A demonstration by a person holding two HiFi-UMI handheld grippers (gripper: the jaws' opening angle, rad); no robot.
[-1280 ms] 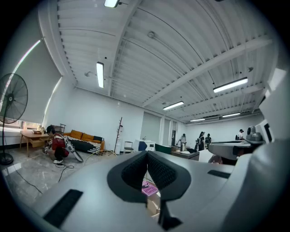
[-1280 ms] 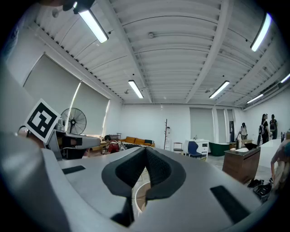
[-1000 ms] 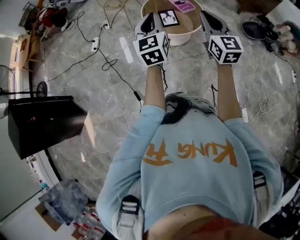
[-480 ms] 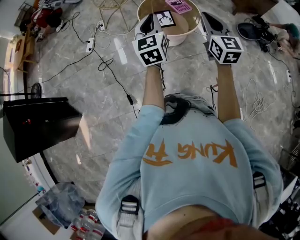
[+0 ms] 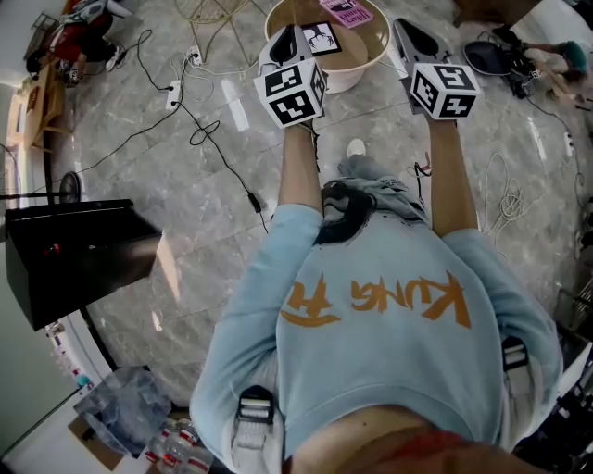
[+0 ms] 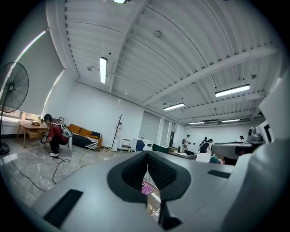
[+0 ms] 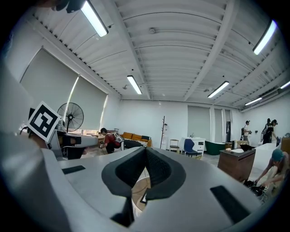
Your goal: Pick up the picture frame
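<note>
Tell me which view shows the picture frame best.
Head view: the picture frame lies on the round table, partly behind the left tongs. Right gripper view shows only a dark corner; left gripper view shows none.

pic frame (image 5: 326, 39) partly behind L gripper (image 5: 296, 35), pink card (image 5: 350, 11) seemingly clipped

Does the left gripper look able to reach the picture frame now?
Probably yes: the left gripper is close beside the picture frame on the round table, nothing between; its shut jaws must open first.
</note>
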